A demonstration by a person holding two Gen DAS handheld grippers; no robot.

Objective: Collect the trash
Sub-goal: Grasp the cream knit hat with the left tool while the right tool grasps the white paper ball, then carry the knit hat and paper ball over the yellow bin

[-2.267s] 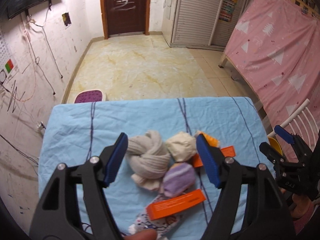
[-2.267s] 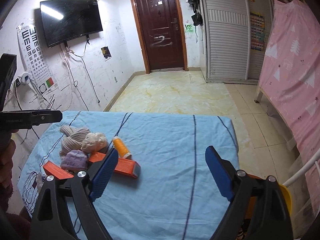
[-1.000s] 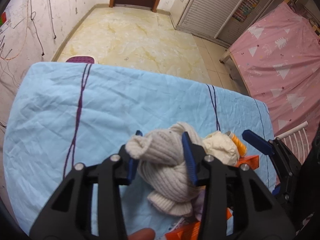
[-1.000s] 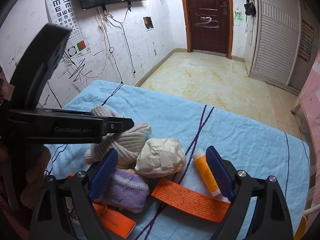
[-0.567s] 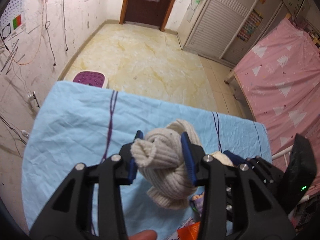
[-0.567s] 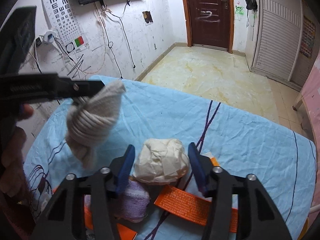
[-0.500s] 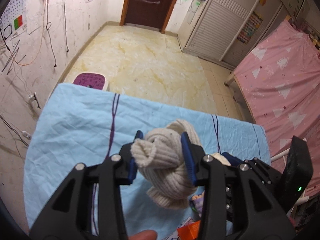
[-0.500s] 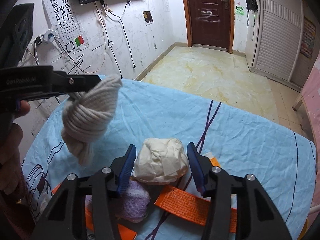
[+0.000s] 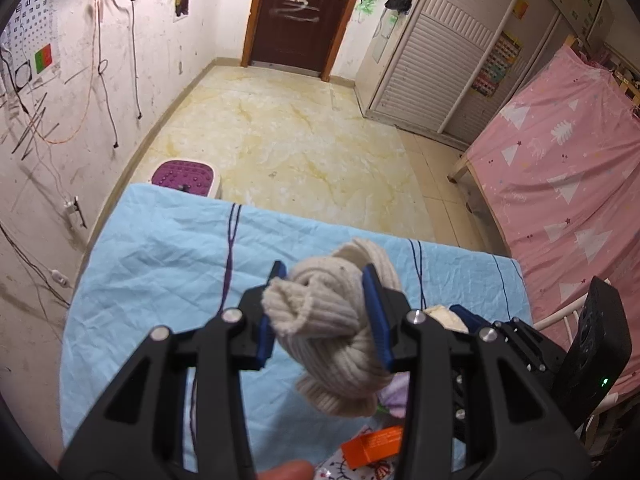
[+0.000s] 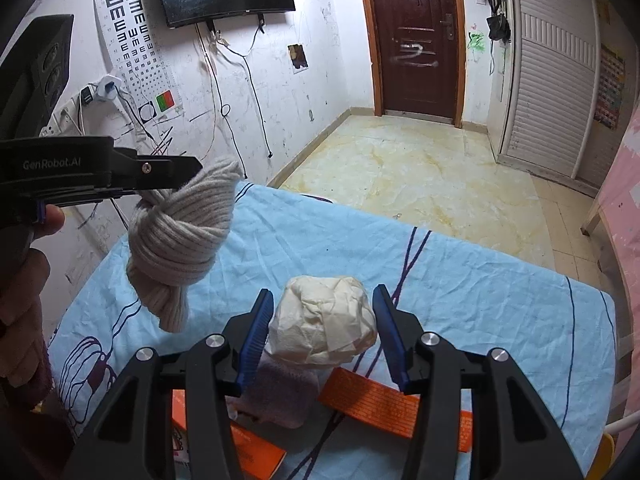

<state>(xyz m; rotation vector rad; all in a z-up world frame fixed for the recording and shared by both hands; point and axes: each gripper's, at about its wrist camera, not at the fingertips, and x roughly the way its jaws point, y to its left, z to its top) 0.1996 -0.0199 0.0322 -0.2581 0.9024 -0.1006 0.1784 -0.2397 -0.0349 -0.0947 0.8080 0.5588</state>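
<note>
My left gripper (image 9: 324, 280) is shut on a knotted beige knit sock (image 9: 340, 336) and holds it in the air above the light blue table (image 9: 160, 256). The sock also shows in the right wrist view (image 10: 184, 232), hanging from the left gripper's fingers (image 10: 168, 168). My right gripper (image 10: 322, 312) is shut on a crumpled ball of white paper (image 10: 322, 330) and holds it just above the pile. Below lie a purple knit bundle (image 10: 280, 396) and orange boxes (image 10: 384, 404).
An orange box (image 9: 372, 444) and a printed wrapper (image 9: 360, 468) lie at the table's near edge. A purple stool (image 9: 186, 172) stands on the floor beyond the table. A pink-covered bed (image 9: 560, 168) is to the right. A yellow bin's rim (image 10: 604, 456) shows at the lower right.
My left gripper closed on the beige sock and lifted it off the table. My right gripper moved left to the pile and closed on the paper ball, which has risen slightly.
</note>
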